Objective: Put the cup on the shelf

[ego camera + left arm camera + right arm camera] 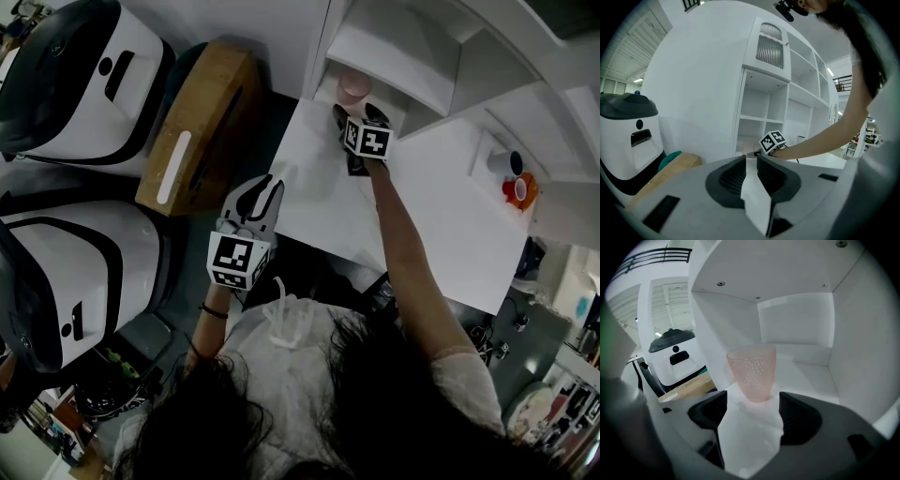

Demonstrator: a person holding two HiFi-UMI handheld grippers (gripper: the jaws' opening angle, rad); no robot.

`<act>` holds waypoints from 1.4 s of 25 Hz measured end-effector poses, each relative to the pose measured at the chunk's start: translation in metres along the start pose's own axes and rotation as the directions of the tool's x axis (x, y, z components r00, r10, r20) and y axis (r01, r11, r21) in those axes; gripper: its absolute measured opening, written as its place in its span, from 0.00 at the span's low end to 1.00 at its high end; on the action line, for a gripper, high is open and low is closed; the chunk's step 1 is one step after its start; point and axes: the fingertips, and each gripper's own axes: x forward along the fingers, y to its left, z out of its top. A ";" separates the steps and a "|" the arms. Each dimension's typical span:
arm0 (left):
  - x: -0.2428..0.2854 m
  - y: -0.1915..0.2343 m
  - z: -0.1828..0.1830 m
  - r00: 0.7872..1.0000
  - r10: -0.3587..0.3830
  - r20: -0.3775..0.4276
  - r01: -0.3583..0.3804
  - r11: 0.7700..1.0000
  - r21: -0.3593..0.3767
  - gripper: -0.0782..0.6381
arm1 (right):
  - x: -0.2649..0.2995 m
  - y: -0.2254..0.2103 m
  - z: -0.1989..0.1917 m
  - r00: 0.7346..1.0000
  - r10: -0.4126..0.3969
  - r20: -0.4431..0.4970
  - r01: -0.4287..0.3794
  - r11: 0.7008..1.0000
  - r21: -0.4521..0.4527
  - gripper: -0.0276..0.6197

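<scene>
A pink dimpled cup point(752, 372) stands upright on the floor of a white shelf compartment point(806, 376). It sits just beyond my right gripper point(752, 401), whose jaws are open and apart from it, with nothing between them. From the head view the cup point(354, 86) is in the lowest left compartment, and the right gripper point(359, 114) reaches to it over the table's far corner. My left gripper point(266, 187) hovers at the table's near left edge, shut and holding nothing. In the left gripper view its jaws point(751, 160) point toward the shelf.
A white table point(441, 216) stands in front of the shelf unit point(764, 108). A white mug point(506, 162) and a red cup point(520, 190) sit in a compartment to the right. Two white machines point(84, 75) and a cardboard box point(202, 122) stand to the left.
</scene>
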 end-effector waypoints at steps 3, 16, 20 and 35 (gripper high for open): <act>-0.001 -0.002 -0.002 1.000 -0.011 0.002 0.011 1.000 0.002 0.23 | -0.021 0.011 -0.002 0.999 0.042 0.013 -0.042 0.999 -0.021 0.57; 0.004 -0.040 -0.005 0.996 -0.083 0.013 0.083 0.996 0.023 0.23 | -0.164 0.062 -0.005 0.953 0.244 0.181 -0.237 0.970 -0.059 0.57; 0.003 -0.063 -0.006 0.993 -0.114 0.013 0.113 0.993 0.032 0.23 | -0.209 0.069 -0.028 0.946 0.258 0.196 -0.260 0.966 -0.014 0.56; -0.035 -0.157 -0.020 0.989 -0.150 0.004 0.150 0.988 0.042 0.23 | -0.362 0.078 -0.106 0.933 0.240 0.267 -0.255 0.967 0.025 0.36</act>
